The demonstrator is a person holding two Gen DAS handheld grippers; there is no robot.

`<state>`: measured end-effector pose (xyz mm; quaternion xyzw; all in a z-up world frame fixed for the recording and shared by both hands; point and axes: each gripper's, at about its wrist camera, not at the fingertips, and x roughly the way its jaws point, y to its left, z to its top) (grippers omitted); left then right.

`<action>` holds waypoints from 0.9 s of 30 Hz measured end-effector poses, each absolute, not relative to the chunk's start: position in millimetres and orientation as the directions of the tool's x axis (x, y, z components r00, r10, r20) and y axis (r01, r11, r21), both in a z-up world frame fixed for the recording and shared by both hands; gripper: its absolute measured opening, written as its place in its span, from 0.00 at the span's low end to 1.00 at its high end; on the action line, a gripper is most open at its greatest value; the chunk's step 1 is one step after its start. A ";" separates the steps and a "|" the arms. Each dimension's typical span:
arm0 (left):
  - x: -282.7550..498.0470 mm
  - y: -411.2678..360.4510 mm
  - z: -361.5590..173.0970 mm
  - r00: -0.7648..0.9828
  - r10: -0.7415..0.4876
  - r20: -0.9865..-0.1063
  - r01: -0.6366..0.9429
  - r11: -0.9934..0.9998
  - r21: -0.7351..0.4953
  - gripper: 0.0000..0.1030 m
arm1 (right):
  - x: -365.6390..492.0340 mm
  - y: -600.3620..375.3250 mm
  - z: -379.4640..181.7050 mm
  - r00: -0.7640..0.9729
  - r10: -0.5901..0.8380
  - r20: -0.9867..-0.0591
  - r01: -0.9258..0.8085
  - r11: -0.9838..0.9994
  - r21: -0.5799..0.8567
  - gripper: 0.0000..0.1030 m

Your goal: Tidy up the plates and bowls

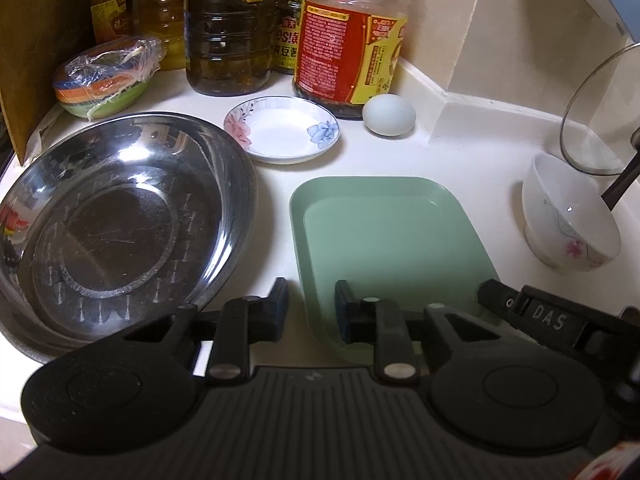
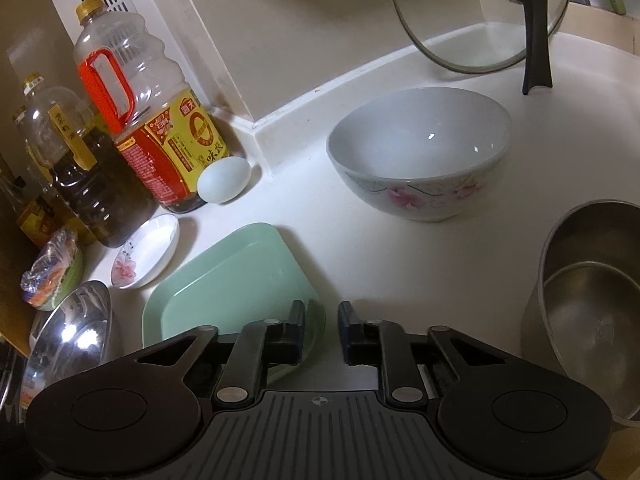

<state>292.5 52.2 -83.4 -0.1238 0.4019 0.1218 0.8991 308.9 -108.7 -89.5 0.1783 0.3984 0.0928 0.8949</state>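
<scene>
**Corner counter, both grippers empty**

White countertop meets cream wall in a corner. Green tray lies flat at centre; steel basin just left, floral saucer behind, floral bowl well right. Left gripper and right gripper: jaws parted, holding nothing. Steel pot cut off at the frame edge.

The tray is lying on the counter between the steel basin at left and the rice bowl at right. Behind it the saucer and egg are sitting before the bottles.
</scene>
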 end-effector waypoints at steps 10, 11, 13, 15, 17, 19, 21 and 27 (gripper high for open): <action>285.6 51.5 -78.2 0.666 0.108 -0.738 -0.290 0.949 -0.122 0.09 | 295.4 -109.7 -81.7 0.691 0.282 -0.666 -0.026 0.930 0.366 0.04; 284.1 51.2 -76.4 0.670 0.108 -0.734 -0.286 0.951 -0.120 0.09 | 292.6 -110.0 -79.3 0.695 0.281 -0.662 -0.027 0.930 0.367 0.04; 280.4 51.4 -72.2 0.678 0.102 -0.728 -0.277 0.953 -0.124 0.09 | 287.0 -111.1 -74.3 0.705 0.282 -0.651 -0.028 0.928 0.372 0.04; 276.5 52.4 -67.8 0.685 0.097 -0.722 -0.270 0.954 -0.128 0.09 | 282.7 -111.9 -69.0 0.710 0.286 -0.643 -0.028 0.925 0.379 0.04; 271.5 54.2 -62.8 0.692 0.093 -0.716 -0.263 0.956 -0.130 0.09 | 277.8 -111.4 -62.7 0.717 0.291 -0.633 -0.036 0.923 0.384 0.04; 265.4 57.1 -56.7 0.701 0.094 -0.707 -0.261 0.956 -0.132 0.09 | 272.7 -109.7 -56.3 0.722 0.303 -0.622 -0.047 0.919 0.392 0.04; 258.4 61.5 -50.5 0.710 0.098 -0.698 -0.264 0.955 -0.134 0.09 | 266.8 -106.8 -50.1 0.726 0.317 -0.611 -0.066 0.916 0.396 0.04; 239.5 82.0 -34.7 0.724 0.134 -0.677 -0.301 0.944 -0.134 0.09 | 254.9 -89.3 -36.4 0.717 0.373 -0.588 -0.131 0.901 0.413 0.04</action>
